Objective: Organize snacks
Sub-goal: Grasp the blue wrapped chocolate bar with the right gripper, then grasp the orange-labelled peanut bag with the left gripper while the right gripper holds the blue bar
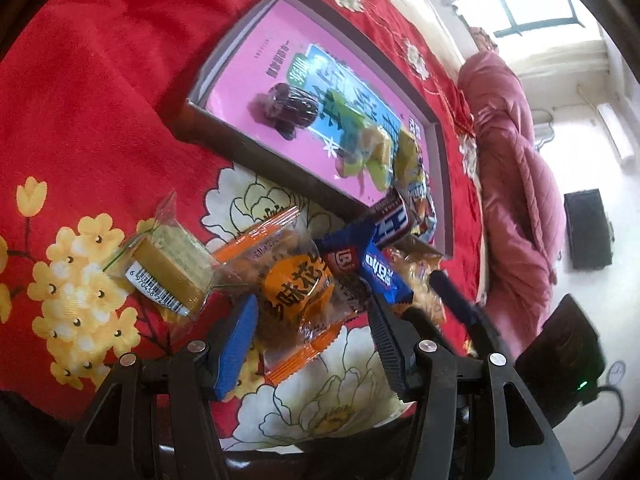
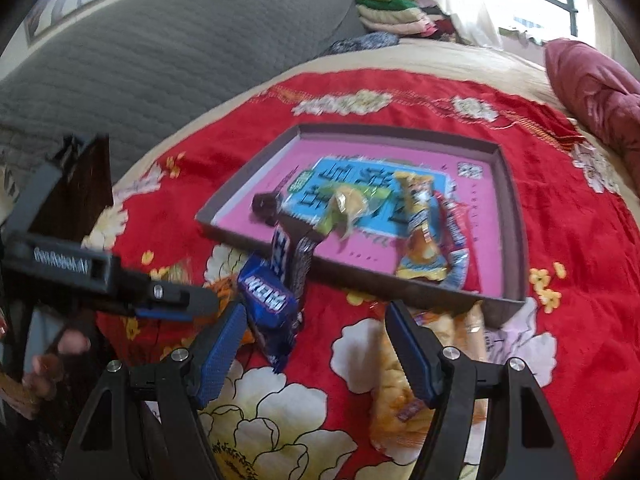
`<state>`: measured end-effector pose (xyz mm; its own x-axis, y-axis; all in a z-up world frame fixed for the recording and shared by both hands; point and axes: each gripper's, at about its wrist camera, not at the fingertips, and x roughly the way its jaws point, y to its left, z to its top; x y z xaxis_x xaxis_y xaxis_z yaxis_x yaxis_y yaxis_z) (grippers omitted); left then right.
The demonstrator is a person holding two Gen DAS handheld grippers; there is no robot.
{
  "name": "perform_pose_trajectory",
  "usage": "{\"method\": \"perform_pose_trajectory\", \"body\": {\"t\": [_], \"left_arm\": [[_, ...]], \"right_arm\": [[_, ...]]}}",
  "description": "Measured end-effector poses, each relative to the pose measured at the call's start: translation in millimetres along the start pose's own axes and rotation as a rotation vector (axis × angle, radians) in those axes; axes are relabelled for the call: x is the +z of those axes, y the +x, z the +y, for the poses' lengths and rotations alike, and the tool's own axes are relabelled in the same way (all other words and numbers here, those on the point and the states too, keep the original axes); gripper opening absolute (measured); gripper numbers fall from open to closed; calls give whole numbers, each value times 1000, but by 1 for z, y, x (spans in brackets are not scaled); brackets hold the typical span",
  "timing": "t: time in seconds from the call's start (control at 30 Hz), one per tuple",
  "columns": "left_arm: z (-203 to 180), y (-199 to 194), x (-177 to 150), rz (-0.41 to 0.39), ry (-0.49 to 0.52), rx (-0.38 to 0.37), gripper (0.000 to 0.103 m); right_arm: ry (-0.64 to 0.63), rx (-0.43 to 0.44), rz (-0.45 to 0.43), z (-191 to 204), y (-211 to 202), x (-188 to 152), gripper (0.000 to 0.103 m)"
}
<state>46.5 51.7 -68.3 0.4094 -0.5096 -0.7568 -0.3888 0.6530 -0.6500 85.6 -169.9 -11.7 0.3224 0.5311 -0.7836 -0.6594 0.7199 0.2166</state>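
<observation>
Two grippers work over a red cloth (image 1: 100, 92) with a shallow box (image 2: 514, 216) ahead of both.

1. Left gripper (image 1: 312, 320): jaws spread, grasping nothing. An orange pack (image 1: 296, 288) lies between the fingers, flat on the cloth, its far end under a blue bar (image 1: 376, 268). Whether the pads touch the pack cannot be told.
2. Right gripper (image 2: 316, 332): jaws spread, grasping nothing. The blue bar sits just ahead of its left finger (image 2: 222, 344); a pale yellow pack (image 2: 400, 408) lies below and between the fingers.

Step in hand, as judged: close the left gripper on the orange pack and carry it into the box.
- Centre the pack's thick middle between the pads before closing; the crimped ends are thin and likely to slip.
- Lift straight up first, so the overlapping blue bar slides off rather than dragging along.
- Clear the near box wall, against which a brown bar (image 1: 390, 216) leans, before lowering.
- Keep the right gripper off to the side; both sets of fingers are close together here.

View differences:
- Left wrist view alone shows a green-gold pack (image 1: 172, 272) with a barcode, left of the left gripper, and the orange pack in full.
- Right wrist view alone shows the whole box interior, holding several wrapped snacks (image 2: 416, 224), with free floor at its far right, and the person's fingers (image 2: 60, 356) on the left tool.
</observation>
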Motion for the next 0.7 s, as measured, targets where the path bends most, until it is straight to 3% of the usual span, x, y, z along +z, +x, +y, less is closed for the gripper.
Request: {"method": "perform_pose_trajectory", "body": {"t": [0.17,0.4,0.5,0.7], "left_arm": [[4,1,1,4,-18,-4,59],[6,2,4,-1,-24,15,59],[4,4,5,-3,-16,35,59],[1,8,6,-3,-10,79,59]], "right_arm": [[-32,22,29,7,12,-2,70],[-98,27,47,18,28,-3,51],[-125,34,46,24,32,-4,34],[-151,54,44,29,26,-5,26]]}}
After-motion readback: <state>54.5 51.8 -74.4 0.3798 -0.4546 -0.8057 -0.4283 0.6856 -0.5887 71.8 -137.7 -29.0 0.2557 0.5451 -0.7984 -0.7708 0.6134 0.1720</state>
